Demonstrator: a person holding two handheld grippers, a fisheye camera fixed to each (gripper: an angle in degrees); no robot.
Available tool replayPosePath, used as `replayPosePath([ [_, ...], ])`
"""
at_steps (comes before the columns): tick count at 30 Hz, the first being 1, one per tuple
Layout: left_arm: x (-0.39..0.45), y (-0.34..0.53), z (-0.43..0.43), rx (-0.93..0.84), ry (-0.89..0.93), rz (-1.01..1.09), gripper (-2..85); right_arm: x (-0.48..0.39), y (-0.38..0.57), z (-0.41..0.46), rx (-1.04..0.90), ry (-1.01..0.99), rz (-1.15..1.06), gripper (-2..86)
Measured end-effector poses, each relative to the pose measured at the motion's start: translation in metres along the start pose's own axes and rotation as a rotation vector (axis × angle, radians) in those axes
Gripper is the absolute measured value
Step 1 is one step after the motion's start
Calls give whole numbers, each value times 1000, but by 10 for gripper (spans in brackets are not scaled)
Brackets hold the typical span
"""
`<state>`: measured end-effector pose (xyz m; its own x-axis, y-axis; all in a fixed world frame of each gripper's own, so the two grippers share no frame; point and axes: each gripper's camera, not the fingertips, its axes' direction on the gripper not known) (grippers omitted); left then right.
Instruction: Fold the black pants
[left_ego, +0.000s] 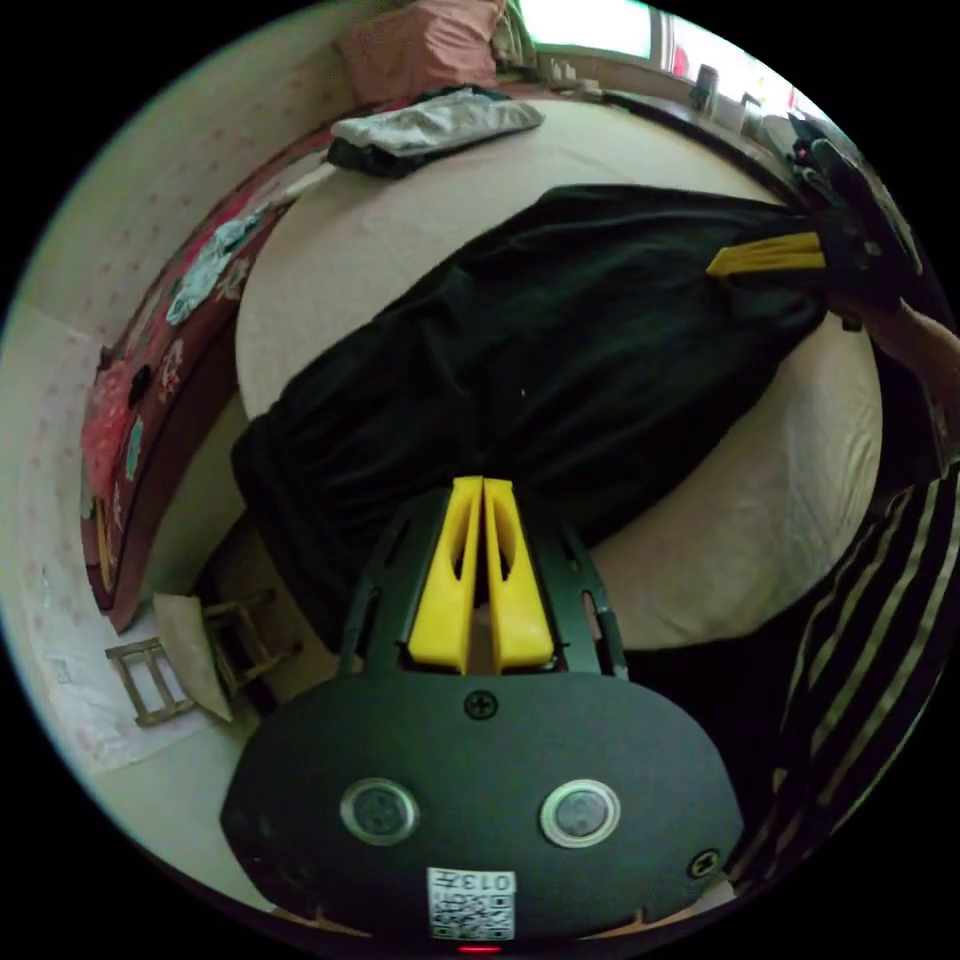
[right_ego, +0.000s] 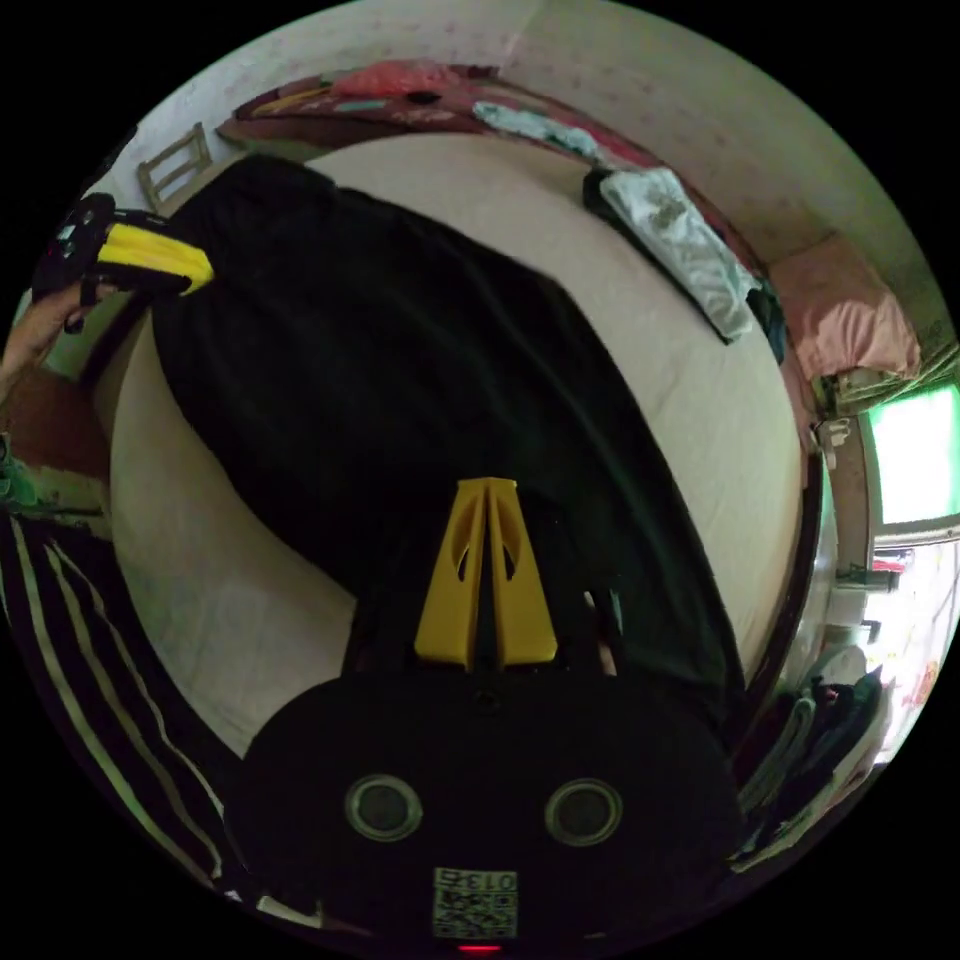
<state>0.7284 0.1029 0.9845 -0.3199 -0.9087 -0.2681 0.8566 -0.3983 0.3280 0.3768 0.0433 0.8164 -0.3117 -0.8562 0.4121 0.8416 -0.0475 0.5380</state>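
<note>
One pair of black pants (left_ego: 560, 340), two grippers, one folded pile of grey and dark clothes (left_ego: 430, 130) at the far side of the bed (left_ego: 400, 230), one pink pillow (left_ego: 420, 45), one wooden stool (left_ego: 215, 640) on the floor. I see the pants spread flat on the cream bed sheet, long axis running across the bed from my left gripper (left_ego: 484, 485) to my right gripper (left_ego: 712, 265); in the right gripper view the same pants (right_ego: 380, 380) run from the right gripper (right_ego: 487, 485) up to the left gripper (right_ego: 205, 272). One end hangs over the bed edge near the stool. I can't say which end is the waist, fabric is too dark. Left gripper: yellow jaws pressed together, tips right at the near edge of the pants, looks like a pinch of cloth between them. Right gripper: jaws closed tight too, tips on the black fabric at the other end, seemingly clamping it. A hand (right_ego: 35, 325) holds the left gripper. Striped dark trouser leg (left_ego: 880, 620) of the person stands beside the bed.
</note>
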Motion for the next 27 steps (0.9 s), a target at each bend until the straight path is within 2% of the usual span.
replayPosePath([
  [3, 5, -23, -4, 5, 32, -19, -3, 21, 25, -10, 46, 8, 98, 0],
  [5, 19, -40, -16, 84, 2, 33, -2, 41, 48, -17, 67, -3, 196, 2],
  [11, 125, -138, -39, 243, 201, 396, 15, 115, 164, -6, -63, 102, 526, 28],
  [13, 180, -182, -39, 250, 207, 562, 40, 141, 199, 0, -105, 110, 624, 41],
  [18, 270, -266, -32, 212, 278, 769, 60, 214, 271, 12, -118, 55, 838, 69],
  [22, 318, -327, -19, 114, 267, 826, 7, 244, 297, 29, -123, 34, 864, 52],
  [24, 332, -348, -15, 53, 271, 832, 2, 254, 309, 46, -171, -47, 799, 23],
  [27, 349, -377, -24, 82, 279, 835, -2, 263, 327, 42, -189, 45, 752, 9],
])
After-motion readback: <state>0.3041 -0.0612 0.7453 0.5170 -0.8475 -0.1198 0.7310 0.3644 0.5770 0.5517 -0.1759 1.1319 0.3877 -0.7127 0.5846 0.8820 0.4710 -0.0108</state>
